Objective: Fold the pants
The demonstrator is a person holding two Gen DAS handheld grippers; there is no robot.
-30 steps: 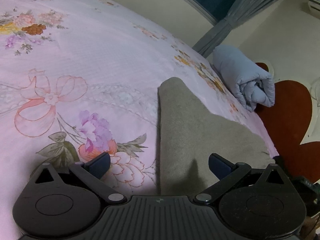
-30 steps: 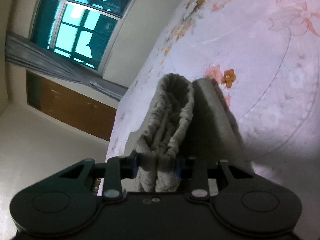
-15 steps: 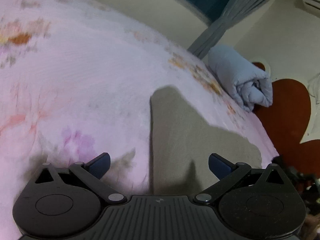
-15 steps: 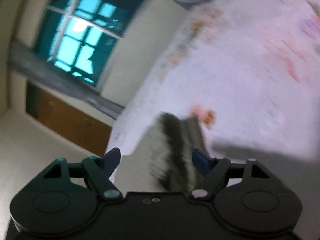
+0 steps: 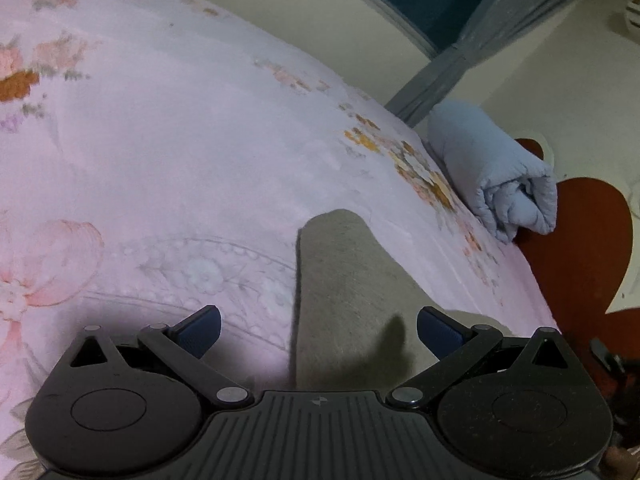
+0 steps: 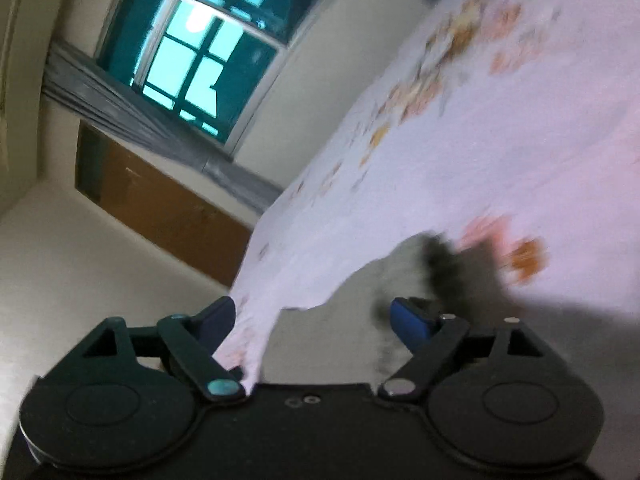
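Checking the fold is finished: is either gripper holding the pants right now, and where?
Nothing is held. The left gripper is open; the right gripper's jaws are opening, clear of the grey pants on the bed.

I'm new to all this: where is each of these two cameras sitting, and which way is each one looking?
Left wrist view: sits on the left gripper, looking forward and down over the folded grey pants on the pink floral bedspread, toward a rolled blue quilt; only its open fingers show.
Right wrist view: sits on the right gripper, tilted, facing the window and bed edge; its jaws are opening, nothing gripped.
Shared: pants, bedspread, grey curtain.
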